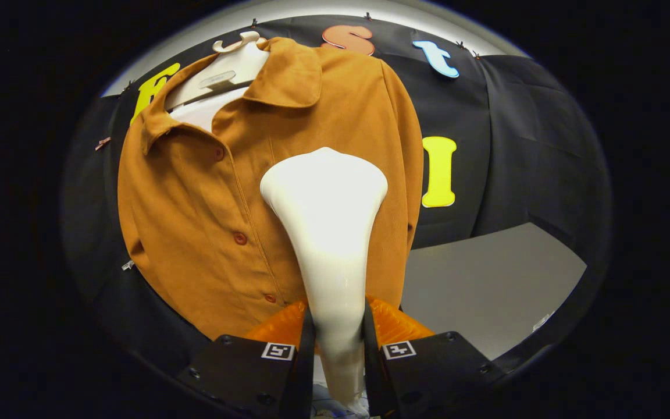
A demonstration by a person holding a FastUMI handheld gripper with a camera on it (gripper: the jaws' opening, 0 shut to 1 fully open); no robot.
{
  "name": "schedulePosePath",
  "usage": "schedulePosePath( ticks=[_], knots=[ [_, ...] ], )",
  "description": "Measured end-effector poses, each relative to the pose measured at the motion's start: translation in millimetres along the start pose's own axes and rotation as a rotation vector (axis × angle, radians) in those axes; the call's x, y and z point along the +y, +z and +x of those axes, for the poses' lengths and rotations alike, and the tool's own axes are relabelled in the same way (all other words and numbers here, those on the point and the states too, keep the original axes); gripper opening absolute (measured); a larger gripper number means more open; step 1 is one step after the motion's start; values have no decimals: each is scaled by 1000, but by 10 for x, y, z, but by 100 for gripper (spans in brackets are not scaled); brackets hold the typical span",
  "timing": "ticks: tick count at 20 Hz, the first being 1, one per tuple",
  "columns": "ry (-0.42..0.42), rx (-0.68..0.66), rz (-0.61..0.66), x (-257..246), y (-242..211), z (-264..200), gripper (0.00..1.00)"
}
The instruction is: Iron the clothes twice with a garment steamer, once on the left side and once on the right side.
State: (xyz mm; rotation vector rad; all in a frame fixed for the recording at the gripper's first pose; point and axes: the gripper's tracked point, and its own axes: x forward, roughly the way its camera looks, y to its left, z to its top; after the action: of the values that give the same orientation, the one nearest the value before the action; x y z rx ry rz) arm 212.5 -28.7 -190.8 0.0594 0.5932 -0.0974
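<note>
The hand-held gripper (pixel 335 343) is clamped on the garment steamer (pixel 326 233), both fingers pressing against its narrow white neck, one on each side. From between the fingers the steamer rises toward 12 o'clock and flares into a wide, rounded head, which stands directly ahead of the fingertips and lies against the front of the shirt (pixel 218 192).

The shirt is rust-orange with a collar and a row of matching buttons (pixel 240 238) running down its placket. It hangs on a pale hanger (pixel 224 70), whose hook sits at about 11 o'clock from the steamer head. The steamer head covers the shirt's panel just to the 3 o'clock side of the button line, roughly at mid-chest height; the buttons are at about 9 o'clock from the head. Whether the head actually touches the cloth cannot be told.

Beyond the shirt, at about 4 o'clock from the steamer head, a grey desk (pixel 486 285) surface spreads out in front of the black booth wall (pixel 521 145).
</note>
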Motion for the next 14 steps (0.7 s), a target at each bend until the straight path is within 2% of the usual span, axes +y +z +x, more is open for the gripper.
schedulePosePath(
  ticks=[14],
  knots=[
    [-17, 236, 33, -87, -840, 251, 40]
  ],
)
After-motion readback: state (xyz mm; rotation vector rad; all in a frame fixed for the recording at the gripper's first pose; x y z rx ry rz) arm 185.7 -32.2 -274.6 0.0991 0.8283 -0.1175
